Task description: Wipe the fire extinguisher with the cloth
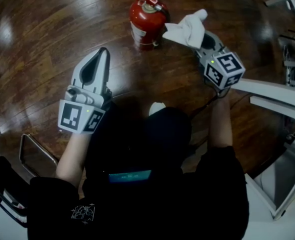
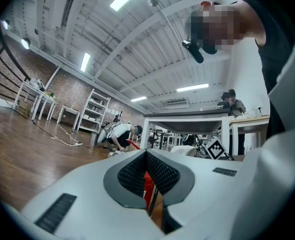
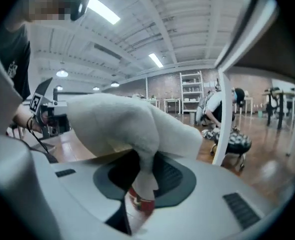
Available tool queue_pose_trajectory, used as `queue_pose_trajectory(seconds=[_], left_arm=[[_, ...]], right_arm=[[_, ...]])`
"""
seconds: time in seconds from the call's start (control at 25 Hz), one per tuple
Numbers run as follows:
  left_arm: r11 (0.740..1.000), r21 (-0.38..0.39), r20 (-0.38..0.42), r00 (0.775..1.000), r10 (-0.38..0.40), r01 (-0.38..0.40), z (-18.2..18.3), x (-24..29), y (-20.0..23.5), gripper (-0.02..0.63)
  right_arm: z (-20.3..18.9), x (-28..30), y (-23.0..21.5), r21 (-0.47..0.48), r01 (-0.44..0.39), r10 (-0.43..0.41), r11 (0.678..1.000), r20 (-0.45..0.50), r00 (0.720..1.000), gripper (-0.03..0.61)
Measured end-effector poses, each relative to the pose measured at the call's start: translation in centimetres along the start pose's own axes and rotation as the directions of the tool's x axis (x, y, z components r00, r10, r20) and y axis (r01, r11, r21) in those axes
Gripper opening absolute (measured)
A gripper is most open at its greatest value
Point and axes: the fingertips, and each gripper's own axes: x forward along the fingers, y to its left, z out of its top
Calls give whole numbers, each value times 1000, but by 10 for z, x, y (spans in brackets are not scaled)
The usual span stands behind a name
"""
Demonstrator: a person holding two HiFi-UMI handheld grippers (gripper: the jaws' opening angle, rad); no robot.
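A red fire extinguisher (image 1: 146, 23) stands upright on the wooden floor at the top centre of the head view. A white cloth (image 1: 187, 29) sits bunched just right of it, pinched in my right gripper (image 1: 201, 40), which is shut on it. In the right gripper view the cloth (image 3: 132, 126) fills the space above the jaws and a bit of the red extinguisher (image 3: 140, 204) shows below it. My left gripper (image 1: 103, 54) is shut and empty, held left of and nearer than the extinguisher. Between its closed jaws a sliver of the extinguisher (image 2: 148, 190) shows in the left gripper view.
White table legs and frame (image 1: 272, 91) run along the right side. A metal chair frame (image 1: 36, 154) sits at lower left. Tables (image 2: 187, 121), shelving and a crouching person (image 2: 118, 134) are far off across the floor. A cable lies on the floor (image 2: 62, 136).
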Motion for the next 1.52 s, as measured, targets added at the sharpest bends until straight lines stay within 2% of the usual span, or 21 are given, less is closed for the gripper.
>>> queue_pose_trajectory(seconds=[0.12, 0.28, 0.44, 0.6, 0.72, 1.08, 1.32, 1.52], left_arm=[[1000, 3, 1, 1000, 5, -5, 0, -3, -1, 3], [1000, 7, -6, 1000, 12, -11, 0, -6, 0, 3], [1000, 7, -11, 1000, 20, -20, -1, -8, 1, 3], [1000, -1, -27, 999, 18, -18, -8, -7, 2, 3], [1000, 1, -36, 999, 18, -18, -13, -4, 2, 3], [1000, 2, -42, 999, 18, -18, -17, 3, 0, 3], [1000, 5, -40, 999, 21, -21, -16, -1, -1, 3], [1000, 0, -36, 999, 20, -20, -15, -4, 0, 3]], right_arm=[[22, 16, -14, -141, 50, -53, 989, -16, 998, 98], [28, 47, -14, -211, 57, -63, 976, -22, 998, 98], [6, 73, -18, -284, 64, -89, 957, -77, 993, 97], [-29, 87, -23, -247, 0, -23, 969, -91, 996, 95], [-66, 100, -22, -231, -47, 13, 972, -146, 989, 95], [-164, 135, -22, -125, -70, 31, 990, -290, 957, 94], [-156, 122, -27, -121, -31, -2, 992, -260, 966, 95], [-97, 79, -30, -168, -1, -26, 986, -156, 987, 95]])
